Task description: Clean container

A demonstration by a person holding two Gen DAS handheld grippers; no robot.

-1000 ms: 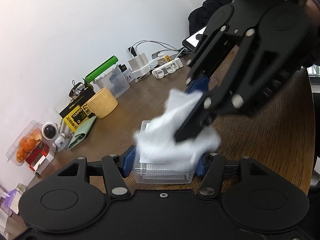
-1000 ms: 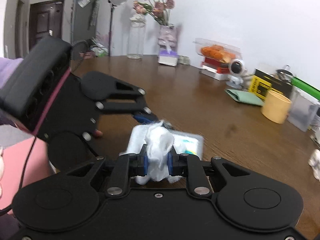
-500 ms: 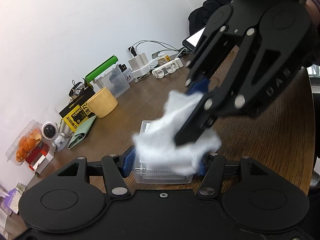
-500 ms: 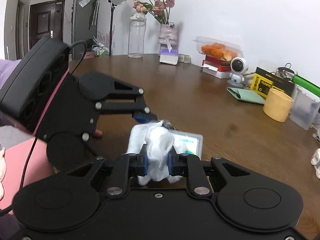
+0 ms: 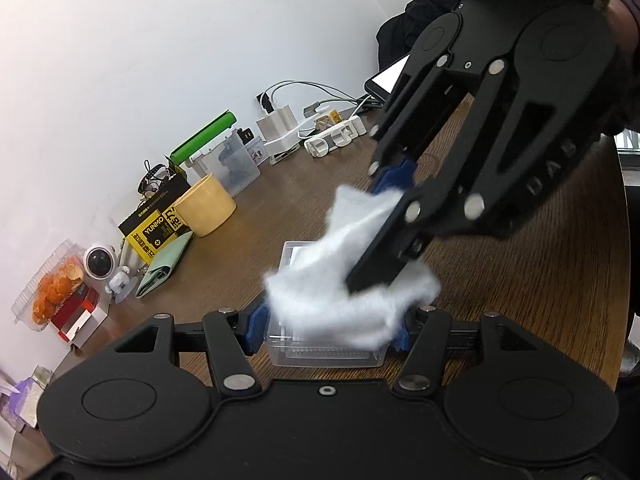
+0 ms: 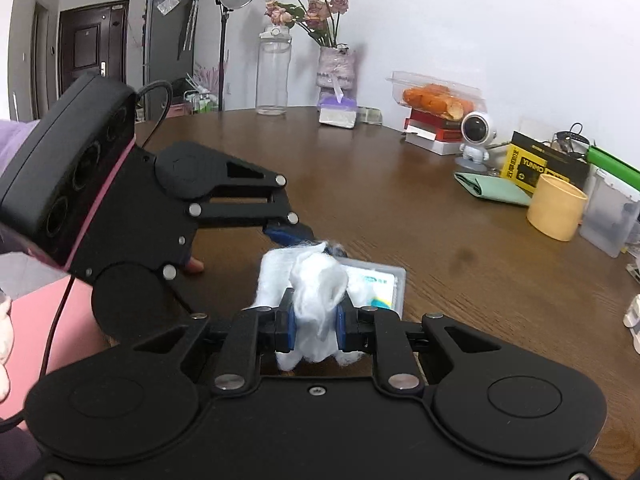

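Observation:
A small clear plastic container [image 5: 324, 354] rests on the brown table and is clamped across its sides by the blue pads of my left gripper [image 5: 328, 332]. A crumpled white cloth [image 5: 348, 300] lies over its lid. My right gripper [image 5: 362, 240] comes down from the upper right, shut on that cloth and pressing it onto the lid. In the right wrist view the cloth [image 6: 318, 308] is pinched between the pads of the right gripper [image 6: 316, 326]. The container [image 6: 380, 280] shows just beyond, and the left gripper [image 6: 312, 242] reaches in from the left.
Along the wall stand a yellow cup [image 5: 206, 210], a yellow-black box [image 5: 154, 230], a green pouch [image 5: 162, 272], a small robot figure [image 5: 102, 264], a clear bin [image 5: 236, 164] and chargers with cables [image 5: 316, 128]. A person's pink sleeve [image 6: 44, 320] is at the left.
The cloth has crept slightly toward the near left over the lid. Both grippers keep their grips and have hardly moved.

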